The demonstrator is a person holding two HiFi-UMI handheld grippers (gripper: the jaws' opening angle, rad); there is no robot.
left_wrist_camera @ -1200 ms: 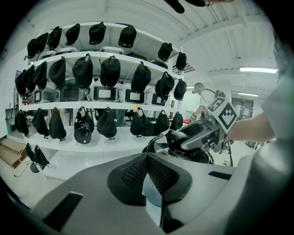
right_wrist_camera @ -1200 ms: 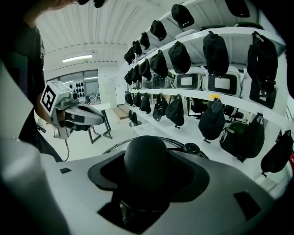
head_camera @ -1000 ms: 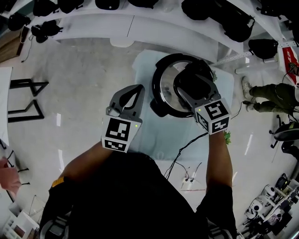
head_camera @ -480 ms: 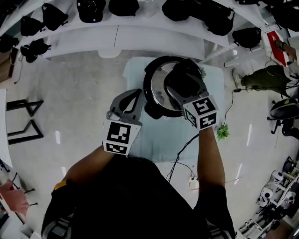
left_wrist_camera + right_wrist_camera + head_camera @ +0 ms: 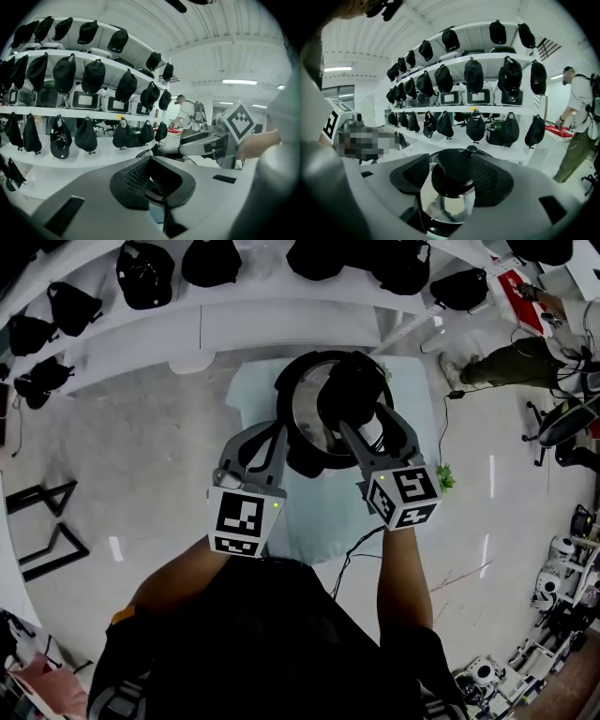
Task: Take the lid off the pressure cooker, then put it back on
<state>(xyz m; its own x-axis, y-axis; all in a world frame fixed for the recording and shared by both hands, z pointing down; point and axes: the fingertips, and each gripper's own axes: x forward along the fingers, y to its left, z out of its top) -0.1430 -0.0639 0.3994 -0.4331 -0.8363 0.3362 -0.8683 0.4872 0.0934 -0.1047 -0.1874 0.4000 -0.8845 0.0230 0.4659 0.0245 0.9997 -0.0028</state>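
The pressure cooker [image 5: 302, 418] stands on a small table with a pale blue cloth [image 5: 251, 390]. Its steel lid [image 5: 447, 204] has a black knob [image 5: 349, 395] on top. My right gripper [image 5: 361, 411] is shut on that knob, one pad on each side [image 5: 452, 177]. Whether the lid is lifted off the pot I cannot tell. My left gripper [image 5: 278, 432] hangs right beside the cooker's left side. In the left gripper view its pads meet with nothing between them [image 5: 150, 164]. The pot's body is mostly hidden under the lid and the right gripper.
A curved white shelf [image 5: 202, 329] hung with several black caps runs behind the table. A black cable [image 5: 361, 549] trails off the table's front edge to the floor. A small green plant [image 5: 445, 479] sits at the table's right. A person [image 5: 506, 357] stands at the far right.
The head view has shifted, so the cooker now sits further left and up. My left gripper has come closer to the cooker's left side. The right gripper stays shut on the knob.
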